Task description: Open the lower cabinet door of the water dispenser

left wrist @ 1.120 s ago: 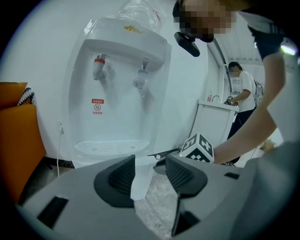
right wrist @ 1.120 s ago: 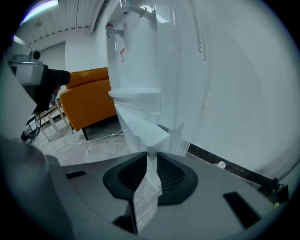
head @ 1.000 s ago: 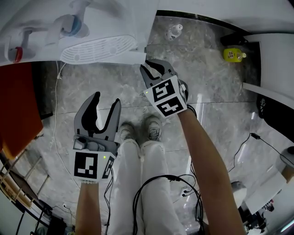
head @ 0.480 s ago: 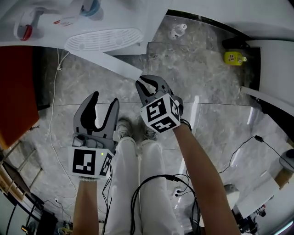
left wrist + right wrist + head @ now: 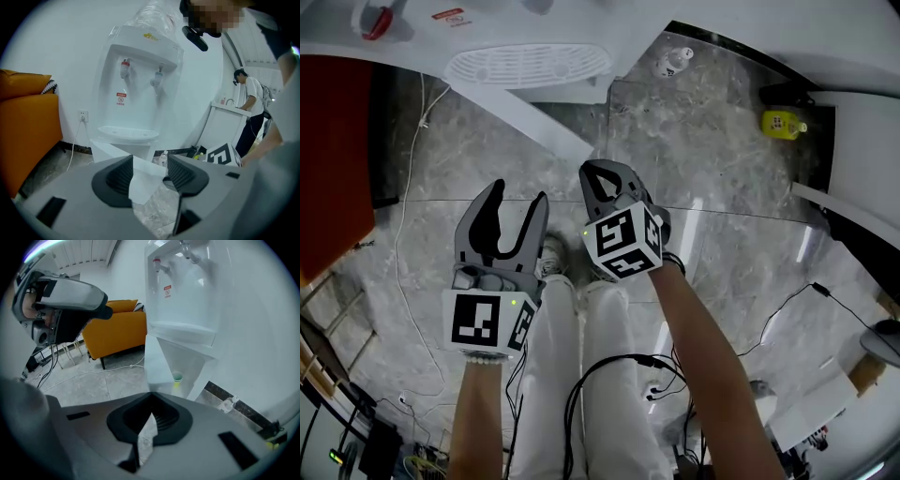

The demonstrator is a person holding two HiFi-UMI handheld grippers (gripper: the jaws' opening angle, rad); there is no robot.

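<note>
White plastic lower cabinet door (image 5: 546,127) ajar at twelve o'clock; light and stiff, we judge, best taken by its free edge; left claw (image 5: 517,195) just opened wider, empty; right claw (image 5: 605,173) just closed, empty.

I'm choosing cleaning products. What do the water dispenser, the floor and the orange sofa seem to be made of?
The water dispenser looks like moulded plastic: white, smooth, softly glossy. The floor seems polished stone or stone-look tile: grey veining, straight joints, mirror-like reflections. The orange sofa is smooth upholstery, perhaps faux leather; fabric cannot be ruled out.
</note>
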